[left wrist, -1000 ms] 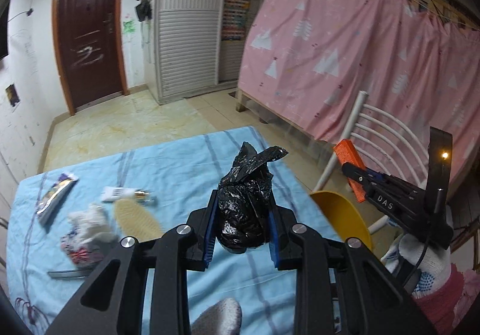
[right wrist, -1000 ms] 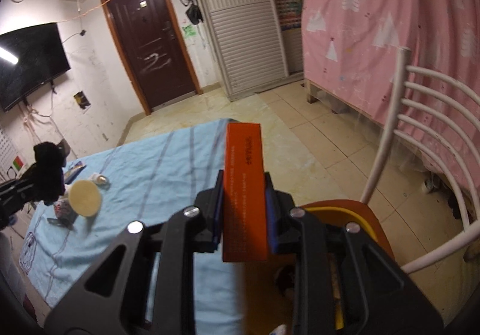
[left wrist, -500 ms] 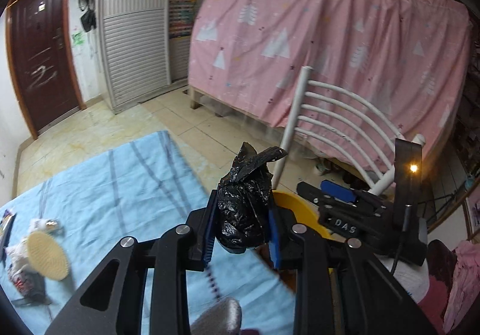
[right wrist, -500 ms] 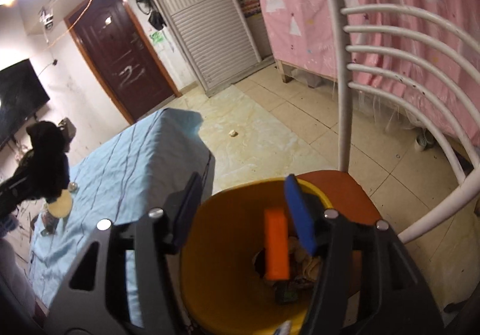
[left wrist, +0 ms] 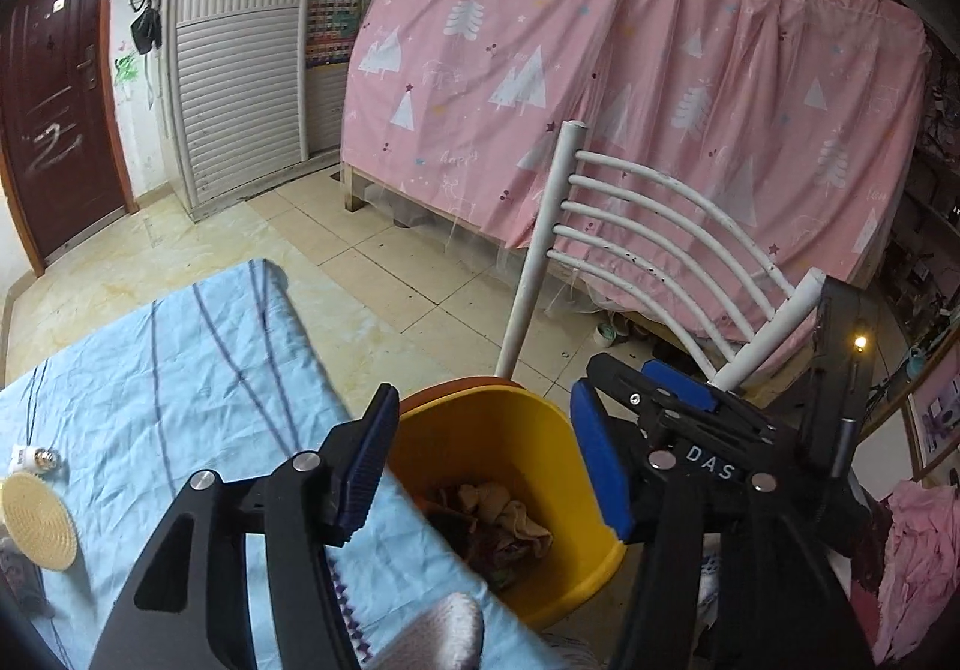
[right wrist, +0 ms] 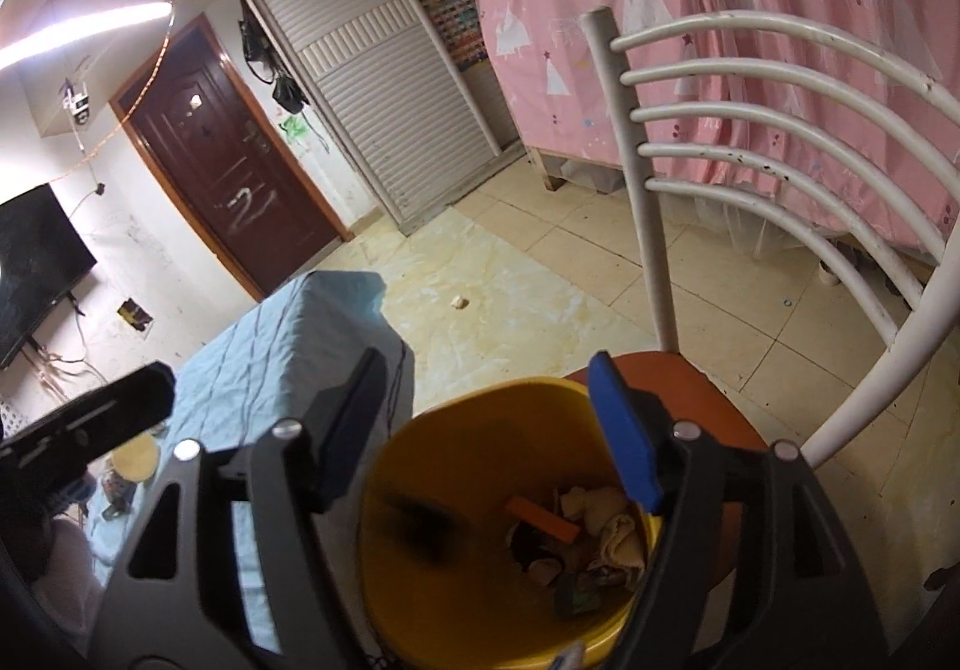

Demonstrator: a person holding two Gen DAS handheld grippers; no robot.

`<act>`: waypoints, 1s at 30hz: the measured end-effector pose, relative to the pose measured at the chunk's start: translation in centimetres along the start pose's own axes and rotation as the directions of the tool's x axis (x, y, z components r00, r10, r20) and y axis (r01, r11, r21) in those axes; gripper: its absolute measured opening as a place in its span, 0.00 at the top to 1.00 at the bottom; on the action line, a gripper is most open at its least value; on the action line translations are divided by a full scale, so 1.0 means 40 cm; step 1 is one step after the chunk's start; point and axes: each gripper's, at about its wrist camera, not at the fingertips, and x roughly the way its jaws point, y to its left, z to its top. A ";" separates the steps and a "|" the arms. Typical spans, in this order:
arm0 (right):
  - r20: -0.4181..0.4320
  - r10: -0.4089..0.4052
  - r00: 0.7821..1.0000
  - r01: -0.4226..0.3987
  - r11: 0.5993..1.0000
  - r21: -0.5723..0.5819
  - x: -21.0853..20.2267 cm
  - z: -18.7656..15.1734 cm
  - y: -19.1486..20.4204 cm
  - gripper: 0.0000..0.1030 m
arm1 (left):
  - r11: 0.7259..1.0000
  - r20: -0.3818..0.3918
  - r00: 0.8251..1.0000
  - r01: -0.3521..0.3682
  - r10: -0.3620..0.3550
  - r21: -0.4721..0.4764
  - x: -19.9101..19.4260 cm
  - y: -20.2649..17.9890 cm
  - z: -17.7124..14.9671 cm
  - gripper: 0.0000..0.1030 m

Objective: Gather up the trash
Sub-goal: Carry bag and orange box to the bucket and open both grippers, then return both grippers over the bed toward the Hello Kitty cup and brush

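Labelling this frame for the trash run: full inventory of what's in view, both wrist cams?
bin: 1, yellow, on the chair seat, trash inside
orange box: 1, orange, lying in the bin
black blur: 1, inside the bin, too blurred to name
rags: a heap, brownish, in the bin
chair: 1, white bars, brown seat, beside the table
tablecloth: 1, light blue with dark stripes, on the table
round pad: 1, tan, on the cloth
curtain: 1, pink with white trees, behind the chair
door: 1, dark brown, far wall
left gripper: jaws open, empty, over the bin
right gripper: jaws open, empty, over the bin
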 end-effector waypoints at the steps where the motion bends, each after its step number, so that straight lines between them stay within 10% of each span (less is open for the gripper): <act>1: 0.001 0.008 1.000 -0.008 1.000 -0.011 -0.003 -0.001 0.017 0.34 | 1.000 0.004 1.000 -0.004 0.004 -0.004 -0.008 0.005 -0.002 0.51; 30: -0.154 0.143 0.978 -0.185 0.934 -0.305 0.092 -0.093 0.497 0.21 | 0.967 0.131 0.972 -0.167 0.194 -0.194 -0.335 0.401 -0.101 0.47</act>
